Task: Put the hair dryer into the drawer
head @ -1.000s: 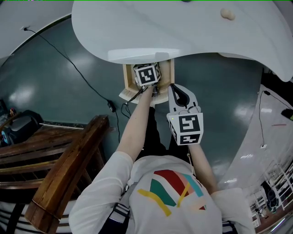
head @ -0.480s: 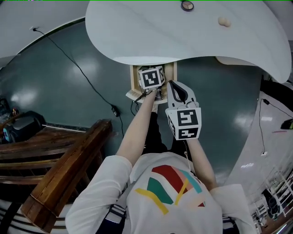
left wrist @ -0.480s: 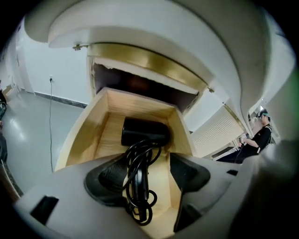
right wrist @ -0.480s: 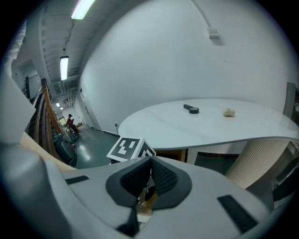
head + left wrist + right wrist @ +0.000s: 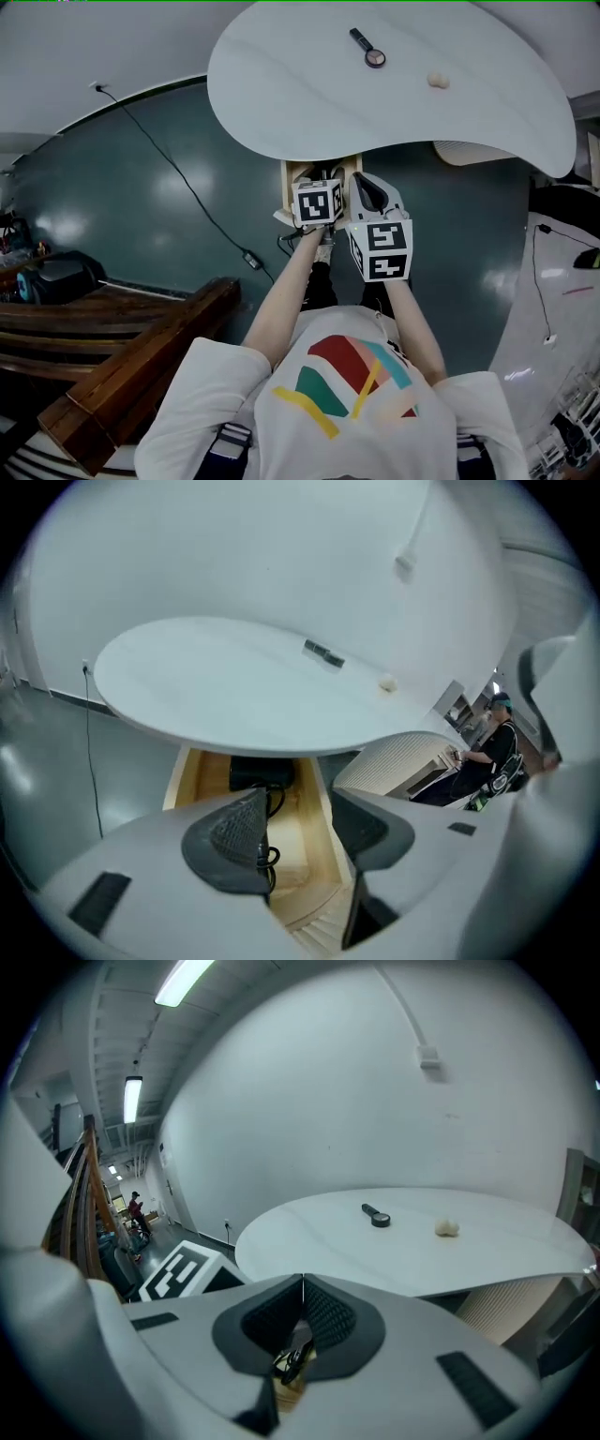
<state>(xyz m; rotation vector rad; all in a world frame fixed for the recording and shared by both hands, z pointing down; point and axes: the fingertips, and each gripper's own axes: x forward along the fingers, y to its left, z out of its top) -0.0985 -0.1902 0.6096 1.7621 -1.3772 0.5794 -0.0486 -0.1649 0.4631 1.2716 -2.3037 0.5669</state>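
While the dryer lay loose in the drawer:
left tongs nearer above it, wide, closing empty; right tongs shut.

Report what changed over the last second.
Both grippers rose. The left gripper came up out of the drawer, its jaws apart and closing with nothing between them. The right gripper lifted beside it. Nothing was taken hold of. The hair dryer lies in the drawer, which stays open, and the right gripper stays shut.
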